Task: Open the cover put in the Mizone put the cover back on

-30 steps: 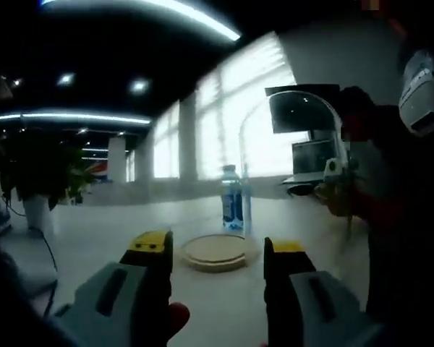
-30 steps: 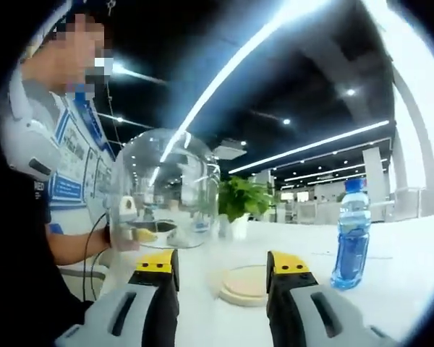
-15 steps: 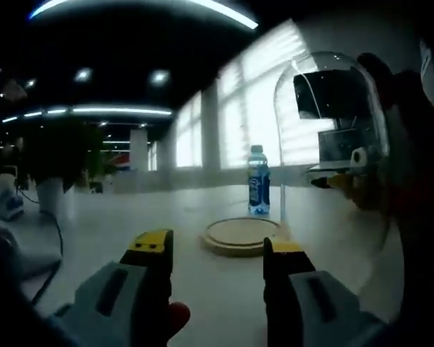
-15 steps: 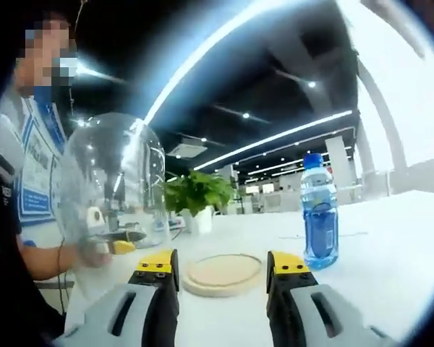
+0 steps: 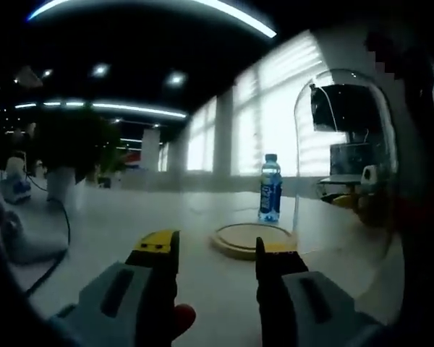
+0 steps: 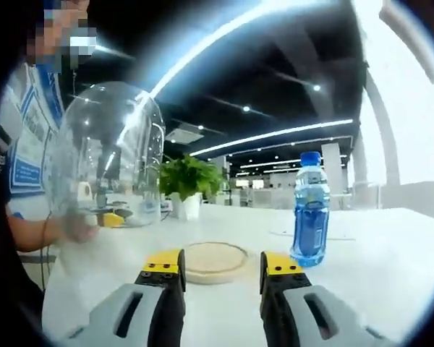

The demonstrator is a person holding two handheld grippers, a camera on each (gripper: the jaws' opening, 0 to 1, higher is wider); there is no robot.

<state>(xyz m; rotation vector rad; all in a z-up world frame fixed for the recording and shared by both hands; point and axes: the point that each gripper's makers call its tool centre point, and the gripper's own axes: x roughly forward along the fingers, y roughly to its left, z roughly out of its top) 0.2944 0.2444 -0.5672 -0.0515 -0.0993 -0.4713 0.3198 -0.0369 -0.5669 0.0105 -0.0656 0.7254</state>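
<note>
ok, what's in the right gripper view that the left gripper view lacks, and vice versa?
Right gripper view: a blue-printed shirt at its left edge.
Left gripper view: a cable trailing over the table.
Both: the bottle standing upright, the round wooden base bare, the glass dome held off to the side of it, and the plant.

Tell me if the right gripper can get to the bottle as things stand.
Probably yes. The right gripper is open and empty; the bottle stands upright ahead, beside the wooden base, with bare table between.
</note>
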